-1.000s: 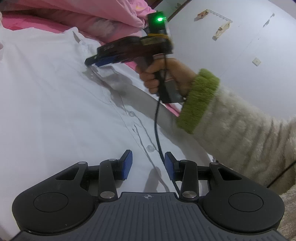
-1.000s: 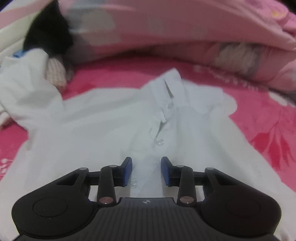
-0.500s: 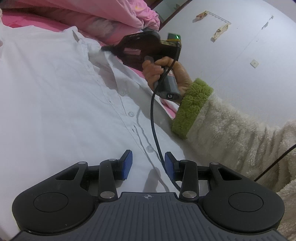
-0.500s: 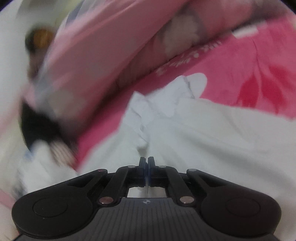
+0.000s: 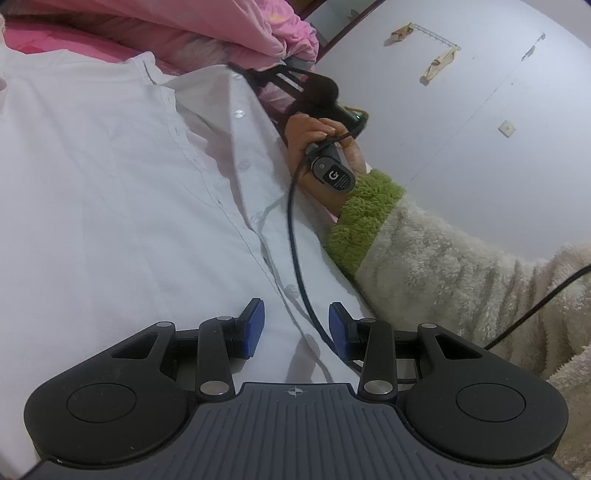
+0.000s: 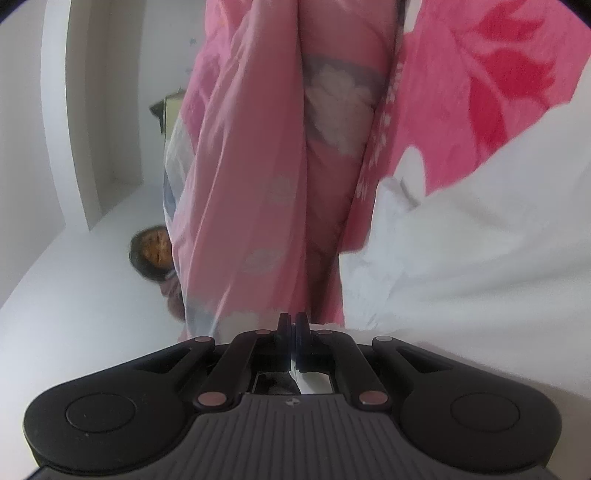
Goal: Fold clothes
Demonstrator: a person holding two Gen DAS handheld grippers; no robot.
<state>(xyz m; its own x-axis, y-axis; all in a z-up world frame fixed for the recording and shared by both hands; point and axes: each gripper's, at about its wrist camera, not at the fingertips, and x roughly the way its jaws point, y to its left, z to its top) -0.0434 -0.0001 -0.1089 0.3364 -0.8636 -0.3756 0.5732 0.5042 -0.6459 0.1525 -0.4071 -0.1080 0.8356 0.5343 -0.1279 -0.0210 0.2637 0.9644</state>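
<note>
your left gripper [image 5: 295, 328] sits at the bottom centre of the left wrist view, blue pads [image 5: 253, 328] partly apart, nothing pinched between them. under and ahead of it the white shirt [image 5: 110, 206] lies spread across the left and centre of the frame, button placket running diagonally from upper centre down toward the pads. a black cable [image 5: 295, 240] drapes over the shirt and passes between the pads.

right of centre your right hand [image 5: 317, 147], in a fuzzy cream sleeve with green cuff [image 5: 364, 218], grips the handle of the right gripper [image 6: 293, 325], which is at the shirt's right edge near the pink quilt [image 5: 207, 29] at the top of the frame.

in the right wrist view the scene is rolled sideways. the right gripper's fingers are closed together at bottom centre, a thin sliver of white cloth caught between them. the white shirt fills the right side, pink quilt runs down the centre, pink bedsheet [image 6: 498, 81] upper right, white wall [image 6: 74, 147] on the left.
</note>
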